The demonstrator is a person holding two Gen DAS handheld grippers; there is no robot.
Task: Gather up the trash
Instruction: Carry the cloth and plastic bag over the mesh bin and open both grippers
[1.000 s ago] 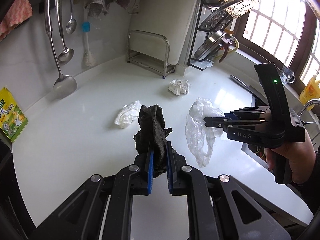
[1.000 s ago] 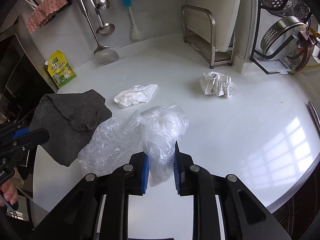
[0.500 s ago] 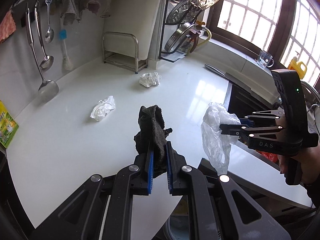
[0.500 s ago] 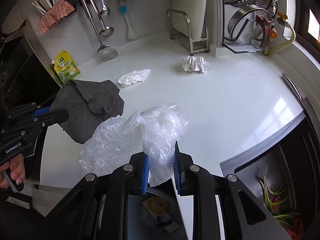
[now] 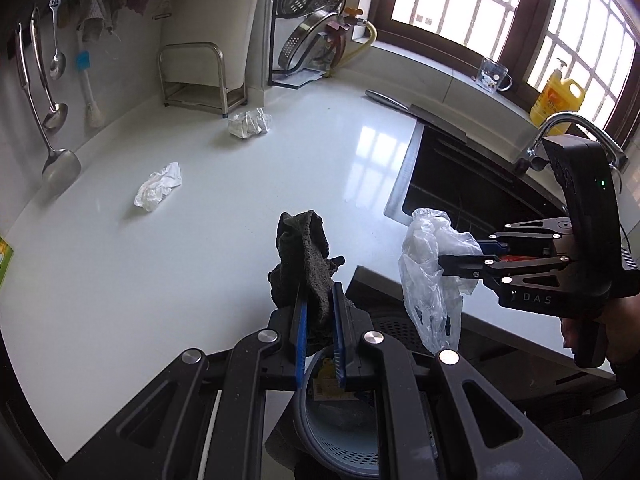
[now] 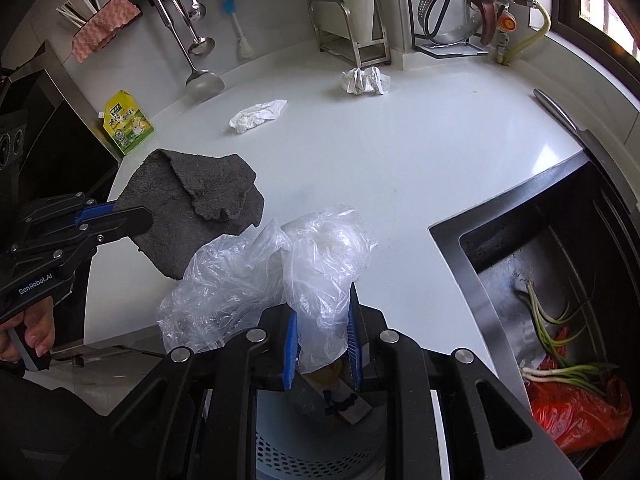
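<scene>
Left gripper [image 5: 319, 322] is clamped on a dark grey rag [image 5: 303, 258], held up off the white counter [image 5: 200, 240], past its front edge. Right gripper [image 6: 322, 346] is closed on a clear plastic bag [image 6: 320, 264], which hangs over a perforated bin [image 6: 320, 448] seen below both grippers. On the counter, a crumpled white tissue [image 5: 157, 191] is seen left of a crumpled paper ball [image 5: 250, 122], the two well apart. At far right, green onions [image 6: 556, 344] and a red bag [image 6: 580, 412] lie in the sink [image 6: 520, 216].
</scene>
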